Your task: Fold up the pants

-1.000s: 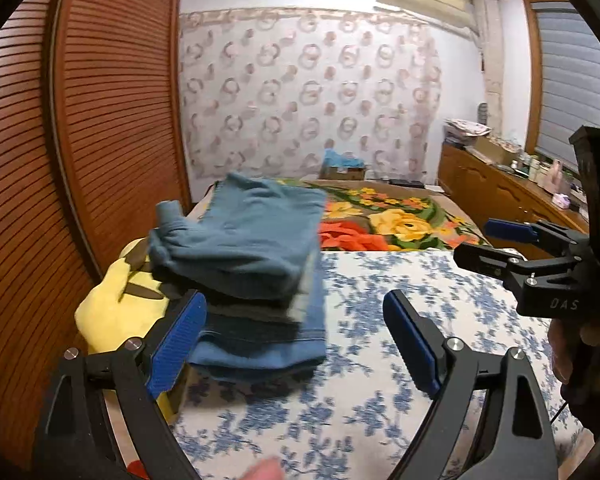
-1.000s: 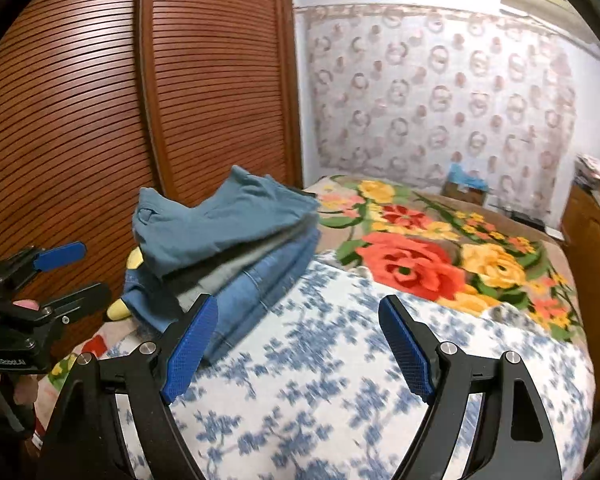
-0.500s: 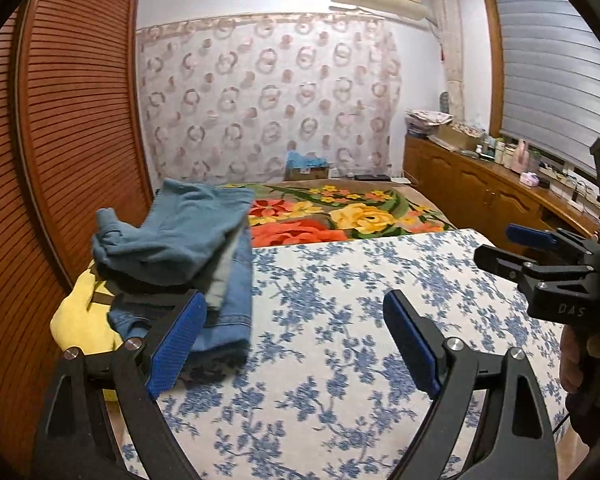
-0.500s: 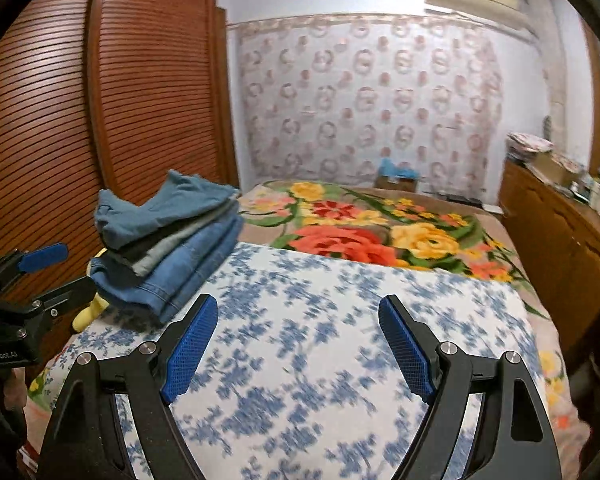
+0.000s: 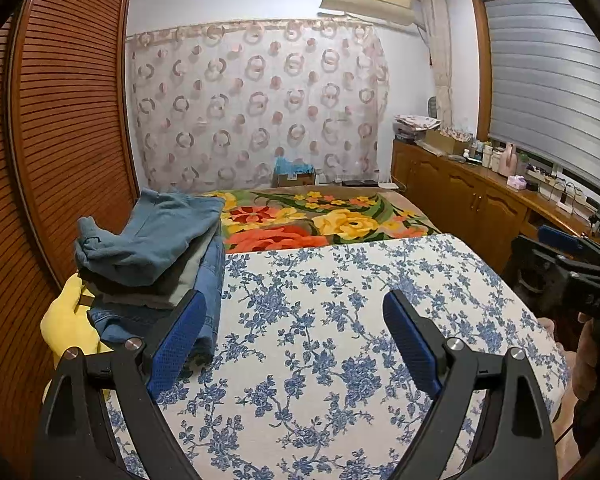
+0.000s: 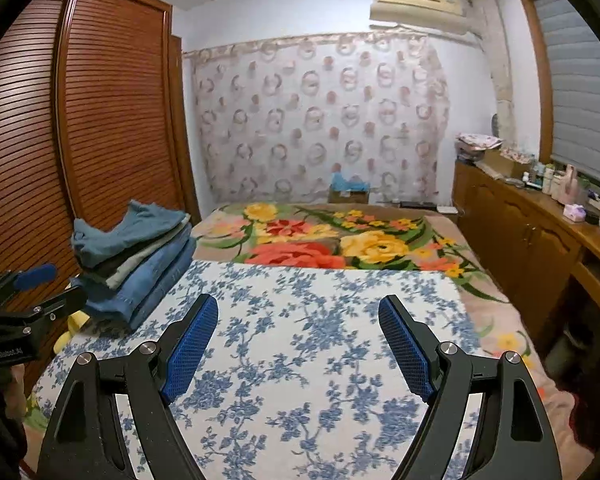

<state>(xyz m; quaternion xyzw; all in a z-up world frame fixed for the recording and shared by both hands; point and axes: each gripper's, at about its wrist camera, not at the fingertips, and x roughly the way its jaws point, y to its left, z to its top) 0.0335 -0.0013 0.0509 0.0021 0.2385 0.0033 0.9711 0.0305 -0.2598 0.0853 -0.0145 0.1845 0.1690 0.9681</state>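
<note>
Both tongs empty, jaws spread wide: left gripper [image 5: 296,328], right gripper [image 6: 298,330], each hovering above the blue-flowered sheet [image 5: 340,320]. Folded pants stack [image 5: 156,256] sits ahead and left of the left gripper, just beyond its left pad, teal pair on top, denim beneath. Yellow cloth [image 5: 66,328] under the stack's left edge. Floral blanket [image 5: 324,220] farther ahead. Louvered wardrobe [image 5: 68,152] left of everything.
</note>
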